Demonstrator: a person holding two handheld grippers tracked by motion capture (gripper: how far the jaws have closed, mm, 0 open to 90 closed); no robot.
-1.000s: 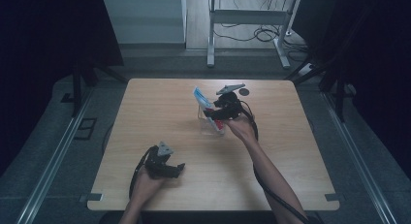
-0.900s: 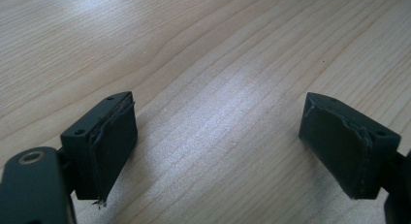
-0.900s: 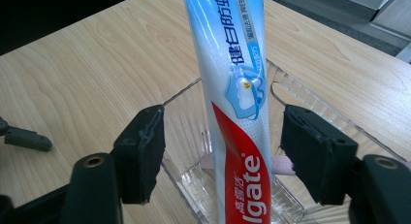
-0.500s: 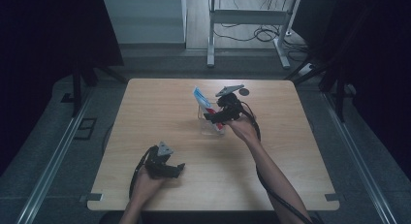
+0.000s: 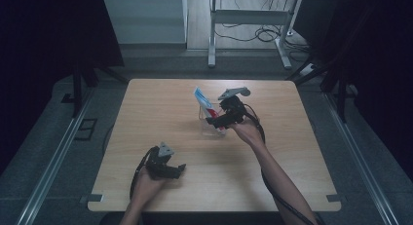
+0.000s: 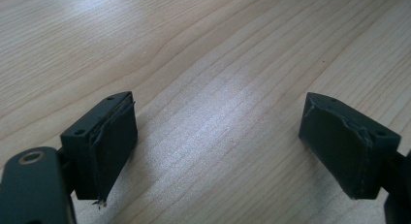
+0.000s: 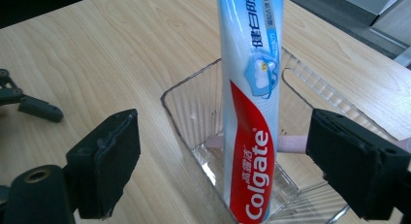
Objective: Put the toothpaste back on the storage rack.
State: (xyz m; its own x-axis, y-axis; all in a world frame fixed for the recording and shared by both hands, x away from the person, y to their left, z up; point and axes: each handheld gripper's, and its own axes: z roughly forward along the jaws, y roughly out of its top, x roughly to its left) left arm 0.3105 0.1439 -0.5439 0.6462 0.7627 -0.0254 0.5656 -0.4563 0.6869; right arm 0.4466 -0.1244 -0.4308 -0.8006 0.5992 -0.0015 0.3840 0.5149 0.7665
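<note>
A clear plastic box stands at the table's middle, with a blue, white and red Colgate toothpaste tube leaning upright in it. In the right gripper view the tube rises from the box, and a pink stick-like item lies on the box's bottom behind it. My right gripper is open, its jaws wide on either side of the tube without touching it; from above it hovers at the box's right side. My left gripper rests open near the front edge, with bare wood between its jaws.
The wooden table carries nothing else. My left gripper lies far off at the left of the right gripper view. Metal desk legs and cables stand on the floor beyond the far edge.
The right gripper has drawn slightly back toward the person at the box's side. The tube, box and left gripper have stayed put.
</note>
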